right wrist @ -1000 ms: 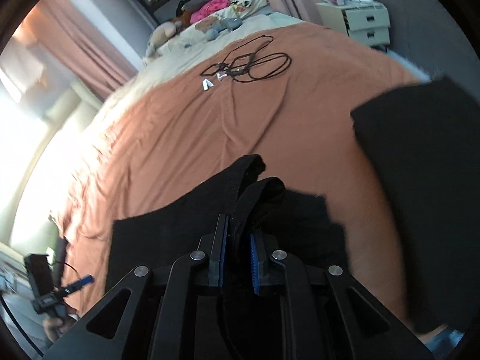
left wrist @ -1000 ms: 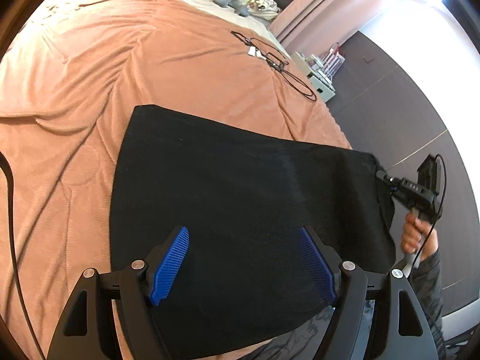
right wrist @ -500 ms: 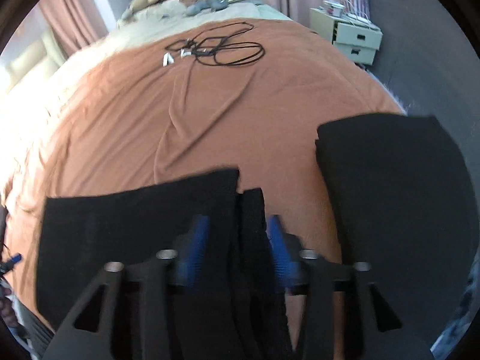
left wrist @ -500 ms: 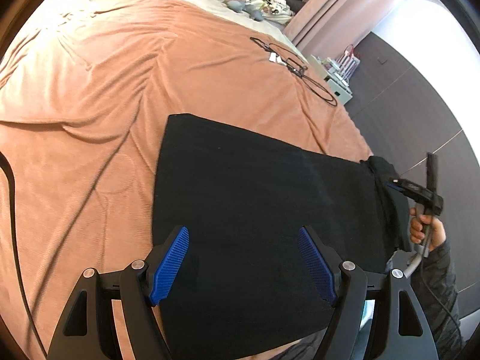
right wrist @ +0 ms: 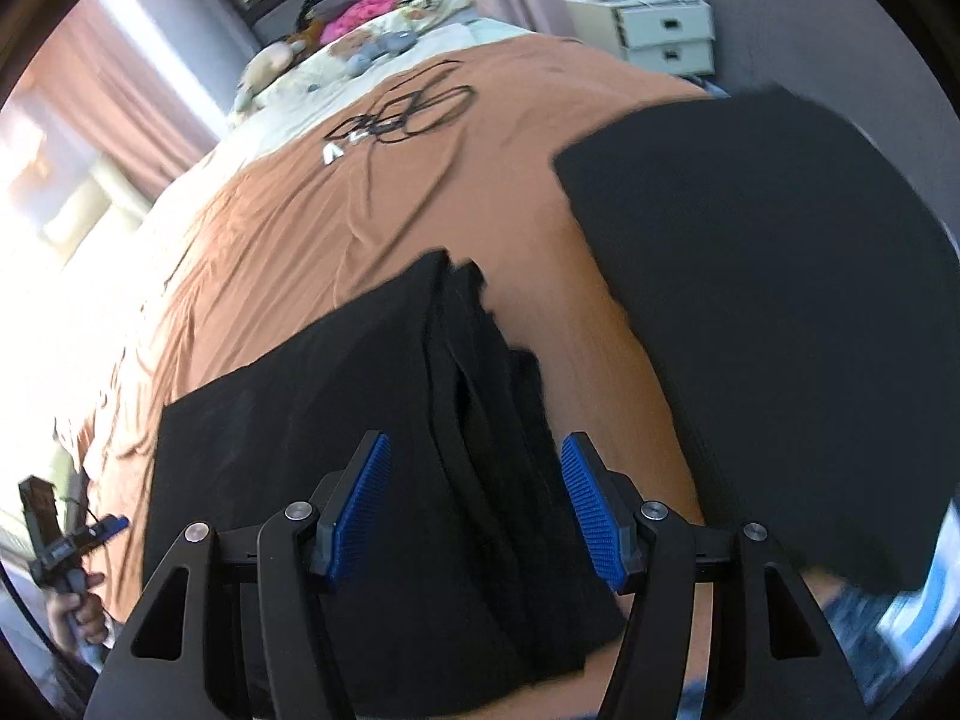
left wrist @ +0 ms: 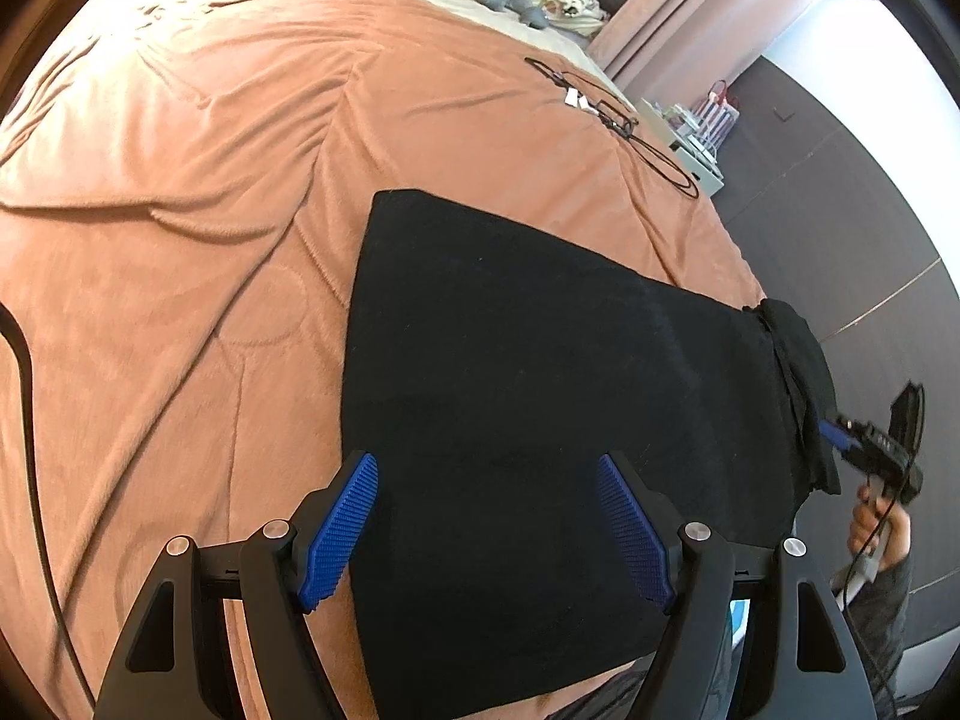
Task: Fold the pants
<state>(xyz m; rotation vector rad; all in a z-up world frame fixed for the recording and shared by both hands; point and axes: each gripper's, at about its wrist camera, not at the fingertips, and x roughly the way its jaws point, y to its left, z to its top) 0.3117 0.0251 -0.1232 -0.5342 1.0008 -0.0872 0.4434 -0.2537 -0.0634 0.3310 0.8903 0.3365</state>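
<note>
black pants [left wrist: 540, 420] folded flat, long axis across bed [left wrist: 180, 240], left gripper [left wrist: 486, 528] agape, right gripper [right wrist: 474, 510] parted, both empty

a bedroom: blanketed bed [left wrist: 180, 192], soft toys [right wrist: 372, 51] (bedside drawers [right wrist: 660, 36] too).

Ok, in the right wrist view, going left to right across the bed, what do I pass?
Left gripper in the person's hand → black pants between the right gripper's open fingers → bare strip of orange blanket → second black garment.
</note>
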